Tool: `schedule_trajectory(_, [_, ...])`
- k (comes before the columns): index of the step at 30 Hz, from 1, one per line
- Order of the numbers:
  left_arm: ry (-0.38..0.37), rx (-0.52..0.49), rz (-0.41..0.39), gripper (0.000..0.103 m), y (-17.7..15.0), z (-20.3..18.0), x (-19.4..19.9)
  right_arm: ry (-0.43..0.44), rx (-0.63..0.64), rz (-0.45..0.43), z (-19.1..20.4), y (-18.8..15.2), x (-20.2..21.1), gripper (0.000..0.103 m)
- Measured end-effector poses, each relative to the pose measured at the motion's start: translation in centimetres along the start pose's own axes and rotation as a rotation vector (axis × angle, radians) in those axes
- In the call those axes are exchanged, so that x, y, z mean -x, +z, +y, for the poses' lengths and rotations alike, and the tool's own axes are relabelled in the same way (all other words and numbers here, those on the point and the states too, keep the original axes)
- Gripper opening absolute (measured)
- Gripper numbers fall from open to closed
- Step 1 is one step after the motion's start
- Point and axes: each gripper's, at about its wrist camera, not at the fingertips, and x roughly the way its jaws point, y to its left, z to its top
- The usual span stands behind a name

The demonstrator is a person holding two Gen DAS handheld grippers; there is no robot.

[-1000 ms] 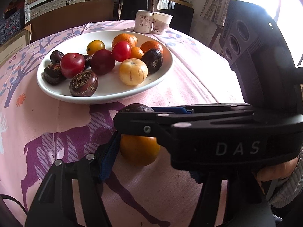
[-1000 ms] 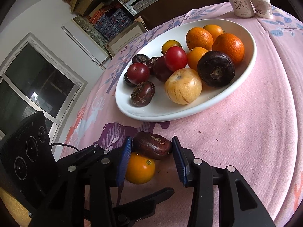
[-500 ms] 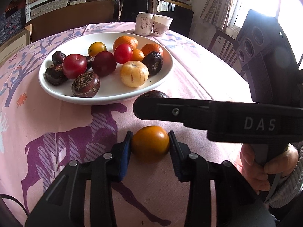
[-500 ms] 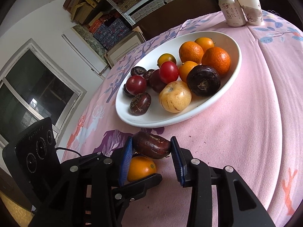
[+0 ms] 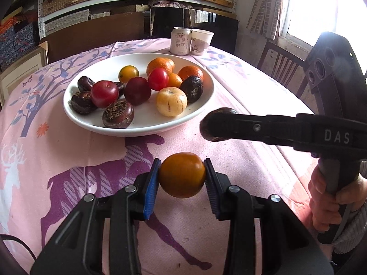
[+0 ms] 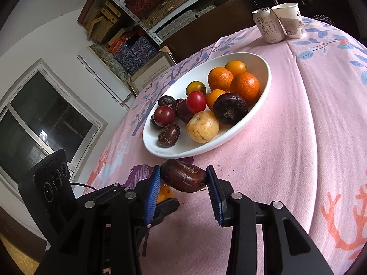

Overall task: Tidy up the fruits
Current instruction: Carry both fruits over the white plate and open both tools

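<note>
My left gripper (image 5: 181, 176) is shut on an orange-yellow tomato (image 5: 182, 174), held just above the pink tablecloth in front of the white plate (image 5: 142, 128). My right gripper (image 6: 183, 178) is shut on a dark brown water chestnut (image 6: 184, 178), held near the plate's (image 6: 183, 152) front rim. In the left wrist view the right gripper shows as a black arm with the chestnut (image 5: 215, 125) at its tip, right of the plate. The plate holds several oranges, red tomatoes, dark chestnuts and a yellow striped melon (image 5: 171, 101).
A drink can (image 5: 181, 40) and a paper cup (image 5: 201, 42) stand at the table's far edge behind the plate. A wooden chair (image 5: 282, 66) stands at the right. Shelves with boxes line the back wall.
Both grippers have lifted and pulled apart with their fruits. The right gripper with the chestnut has moved right and up, off the tomato. The left gripper closed on the tomato.
</note>
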Motion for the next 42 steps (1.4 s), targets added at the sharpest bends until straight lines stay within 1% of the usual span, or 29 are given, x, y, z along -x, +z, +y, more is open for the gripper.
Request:
schedule_trajectory(2, [0.030, 0.006, -0.033, 0.037, 0.1, 0.2, 0.8, -0.009, 0.012, -0.018, 0.2, -0.4, 0.6, 0.040])
schedule_trajectory(4, [0.053, 0.016, -0.069, 0.037, 0.2, 0.5, 1.6, -0.037, 0.040, -0.052, 0.7, -0.7, 1.3, 0.040])
schedule_trajectory(7, [0.058, 0.048, -0.125, 0.037, 1.1, 1.4, 3.0, -0.082, 0.092, -0.119, 1.6, -0.9, 2.5, 0.040])
schedule_trajectory(9, [0.053, 0.066, -0.147, 0.037, 2.3, 2.3, 3.9, -0.104, 0.106, -0.152, 1.9, -0.4, 3.1, 0.040])
schedule_trajectory(11, [0.051, 0.082, -0.171, 0.037, 4.1, 3.3, 4.6, -0.120, 0.112, -0.168, 2.1, 1.1, 3.6, 0.040])
schedule_trajectory(13, [0.055, 0.092, -0.186, 0.037, 6.4, 4.1, 4.8, -0.114, 0.107, -0.178, 2.3, 3.3, 3.8, 0.040])
schedule_trajectory(15, [0.073, 0.100, -0.202, 0.037, 8.8, 4.9, 4.6, -0.126, 0.130, -0.193, 3.0, 5.8, 3.8, 0.040])
schedule_trajectory(18, [0.085, 0.120, -0.197, 0.037, 11.6, 6.0, 3.0, -0.150, 0.157, -0.202, 3.8, 9.5, 2.5, 0.040])
schedule_trajectory(19, [0.100, 0.121, -0.194, 0.037, 12.3, 6.3, 2.3, -0.153, 0.156, -0.202, 3.8, 10.6, 1.9, 0.040])
schedule_trajectory(22, [0.154, 0.125, -0.170, 0.037, 14.1, 7.5, -0.5, -0.189, 0.158, -0.190, 3.3, 13.1, -1.1, 0.040])
schedule_trajectory(24, [0.171, 0.142, -0.142, 0.037, 14.8, 8.7, -2.8, -0.224, 0.161, -0.174, 2.7, 14.3, -3.2, 0.040])
schedule_trajectory(29, [0.201, 0.186, -0.068, 0.037, 15.7, 11.5, -7.7, -0.341, 0.212, -0.105, 1.7, 16.4, -8.5, 0.040])
schedule_trajectory(31, [0.203, 0.184, -0.058, 0.037, 15.9, 11.8, -8.8, -0.378, 0.258, -0.081, 1.9, 16.7, -10.1, 0.040])
schedule_trajectory(33, [0.222, 0.167, -0.049, 0.037, 15.9, 11.8, -9.7, -0.405, 0.302, -0.056, 2.2, 16.8, -11.4, 0.040])
schedule_trajectory(35, [0.214, 0.176, -0.018, 0.036, 15.9, 12.2, -10.2, -0.427, 0.326, -0.029, 2.2, 16.7, -12.4, 0.040])
schedule_trajectory(36, [0.189, 0.194, -0.026, 0.039, 15.8, 12.6, -10.1, -0.428, 0.330, -0.017, 2.0, 16.6, -12.7, 0.041])
schedule_trajectory(37, [0.179, 0.213, -0.036, 0.042, 15.7, 13.0, -9.9, -0.420, 0.322, -0.008, 1.7, 16.5, -13.0, 0.041])
schedule_trajectory(39, [0.211, 0.231, -0.041, 0.060, 15.5, 13.6, -9.8, -0.418, 0.312, 0.006, 1.4, 16.2, -13.3, 0.042])
schedule_trajectory(40, [0.218, 0.234, -0.042, 0.062, 15.3, 13.8, -9.8, -0.420, 0.313, 0.006, 1.3, 16.1, -13.4, 0.043])
schedule_trajectory(42, [0.195, 0.255, -0.042, 0.064, 15.2, 14.2, -9.7, -0.417, 0.308, 0.004, 1.3, 16.0, -13.3, 0.046])
